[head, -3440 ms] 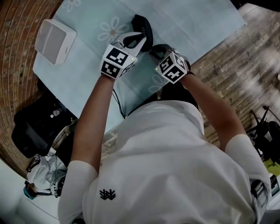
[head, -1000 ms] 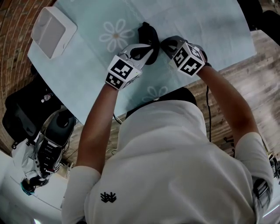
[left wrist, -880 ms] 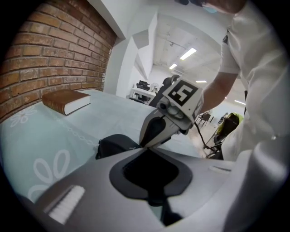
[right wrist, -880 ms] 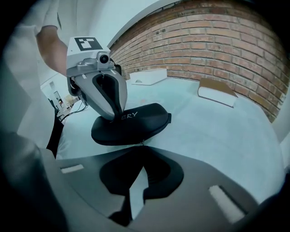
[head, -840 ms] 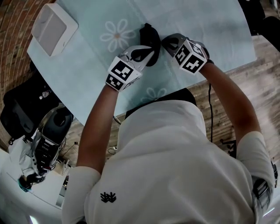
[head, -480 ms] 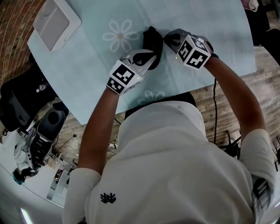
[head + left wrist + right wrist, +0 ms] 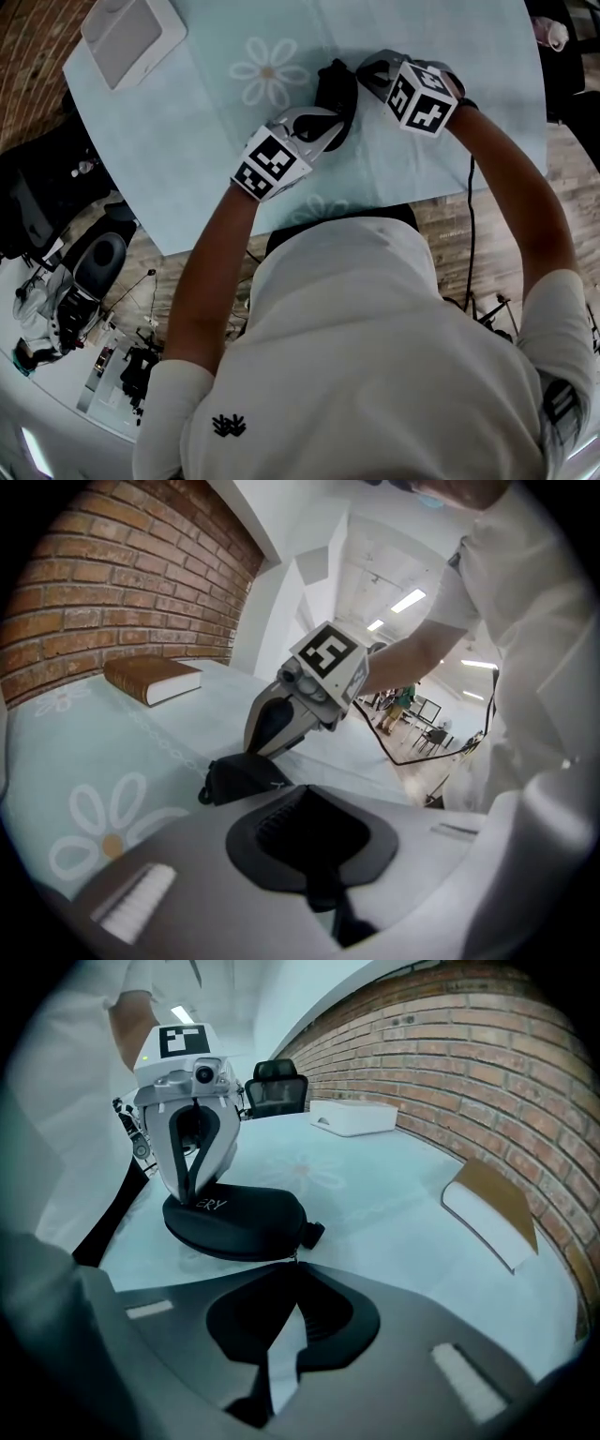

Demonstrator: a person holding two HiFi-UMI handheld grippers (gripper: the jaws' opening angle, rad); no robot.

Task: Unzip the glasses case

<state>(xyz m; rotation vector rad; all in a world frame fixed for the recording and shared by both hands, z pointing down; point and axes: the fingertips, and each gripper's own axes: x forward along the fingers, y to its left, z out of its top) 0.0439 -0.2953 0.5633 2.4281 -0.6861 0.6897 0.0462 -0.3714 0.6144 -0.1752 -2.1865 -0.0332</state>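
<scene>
A black zipped glasses case [image 7: 336, 89] lies on the pale blue daisy-print tablecloth [image 7: 206, 141]. My left gripper [image 7: 323, 120] is shut on the case's near end; in the right gripper view its fingertips [image 7: 194, 1192] pinch the far end of the case [image 7: 239, 1218]. My right gripper [image 7: 366, 67] sits against the case's right side. Its jaws [image 7: 293, 1262] meet at the small metal zipper pull [image 7: 295, 1256]. In the left gripper view the case [image 7: 246, 778] lies just beyond my left gripper [image 7: 298, 799], with the right gripper [image 7: 255, 752] behind it.
A white square box [image 7: 131, 28] stands at the table's far left corner. A brown-covered book [image 7: 150, 679] lies near the brick wall. A black cable [image 7: 471, 197] hangs from my right gripper. An office chair [image 7: 275, 1087] stands past the table's end.
My head view has drifted, so the table sits higher and further right. Since the oldest frame the right gripper has gone from the case's near end to further along its right side.
</scene>
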